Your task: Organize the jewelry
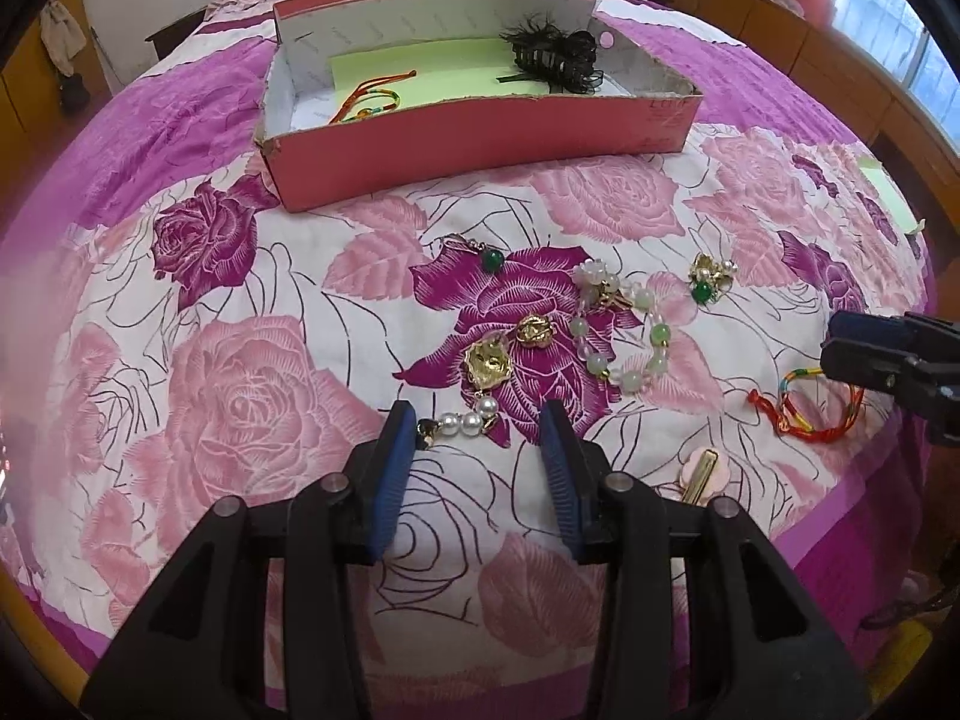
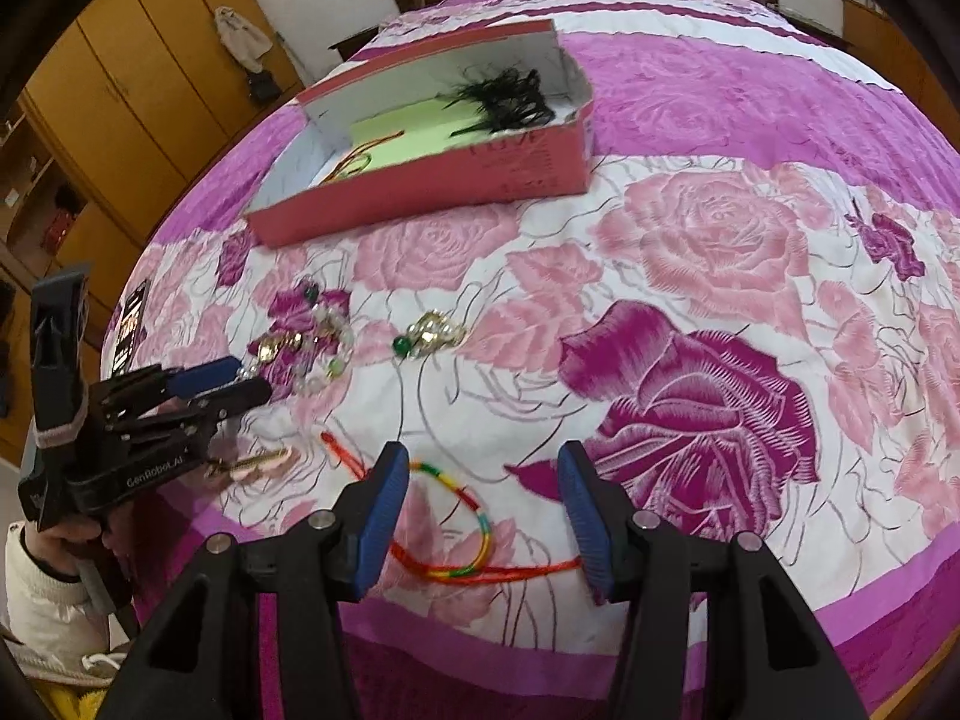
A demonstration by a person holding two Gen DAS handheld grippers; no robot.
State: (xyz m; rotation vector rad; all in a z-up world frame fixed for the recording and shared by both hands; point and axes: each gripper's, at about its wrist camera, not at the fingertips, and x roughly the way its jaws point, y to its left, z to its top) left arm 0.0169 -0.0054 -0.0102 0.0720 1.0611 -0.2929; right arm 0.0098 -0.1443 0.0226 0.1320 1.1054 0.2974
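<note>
Loose jewelry lies on the floral bedspread. My left gripper (image 1: 480, 426) is open, just above a gold-and-pearl earring (image 1: 480, 384). Beyond it lie a small gold piece (image 1: 534, 330), a jade bead bracelet (image 1: 618, 324), a green-bead earring (image 1: 489, 256) and a gold-green brooch (image 1: 708, 279). My right gripper (image 2: 480, 474) is open around a red, multicoloured string bracelet (image 2: 474, 534), which also shows in the left wrist view (image 1: 804, 414). A pink hair clip (image 1: 699, 474) lies near the bed edge. The red box (image 1: 480, 132) holds another string bracelet (image 1: 372, 102) and a black feathered hair claw (image 1: 552, 54).
The bed edge runs close in front of both grippers. A phone (image 2: 129, 324) lies at the left bed edge. Wooden wardrobes (image 2: 120, 90) stand at the left, a headboard behind, a window at the right. A green paper (image 1: 888, 192) lies at the far right.
</note>
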